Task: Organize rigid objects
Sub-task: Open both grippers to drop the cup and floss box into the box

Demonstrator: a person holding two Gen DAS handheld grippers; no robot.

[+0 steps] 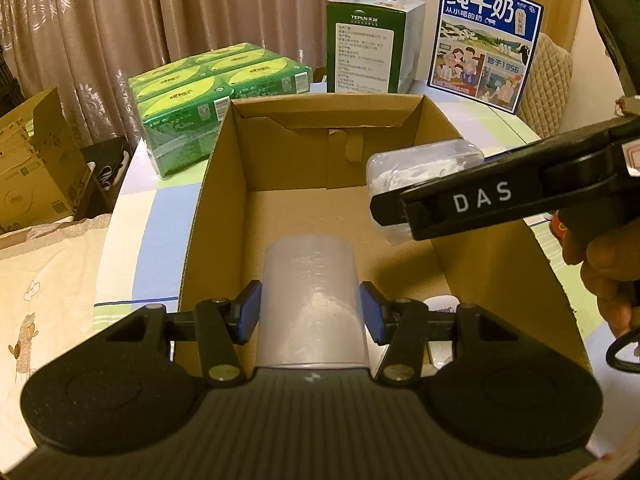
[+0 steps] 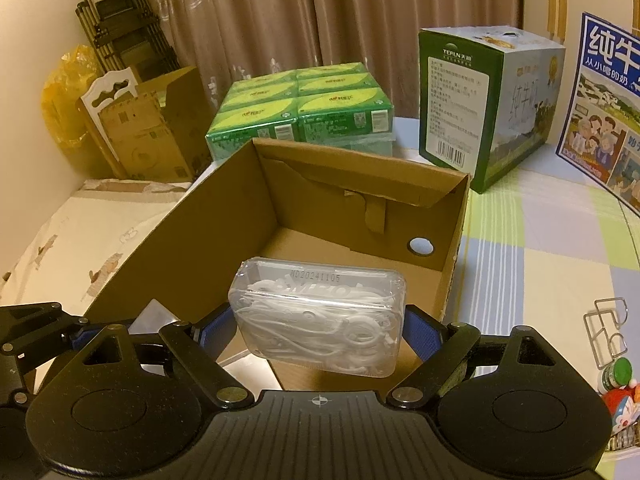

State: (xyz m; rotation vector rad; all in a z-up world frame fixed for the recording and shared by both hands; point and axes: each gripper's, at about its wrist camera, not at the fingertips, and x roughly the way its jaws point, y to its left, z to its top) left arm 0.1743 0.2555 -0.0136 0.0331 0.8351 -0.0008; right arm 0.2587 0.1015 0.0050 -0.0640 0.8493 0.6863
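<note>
Hovering over a corrugated cardboard box [image 1: 224, 184]: frosted cup [image 1: 310, 304], clear case [image 2: 320, 320].

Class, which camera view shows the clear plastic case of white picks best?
The right wrist view: the clear case faces the camera whole, its printed code legible. The left wrist view shows only part of it, behind the right gripper.

"DAS" on the right hand-held gripper [image 1: 394, 208]; "TERLN" — green carton [image 2: 452, 112]; "ND20241105" — clear case [image 2: 320, 320].

1 cup [image 1: 312, 304], 1 case [image 2: 320, 320], 1 ctn [image 2: 456, 236]
</note>
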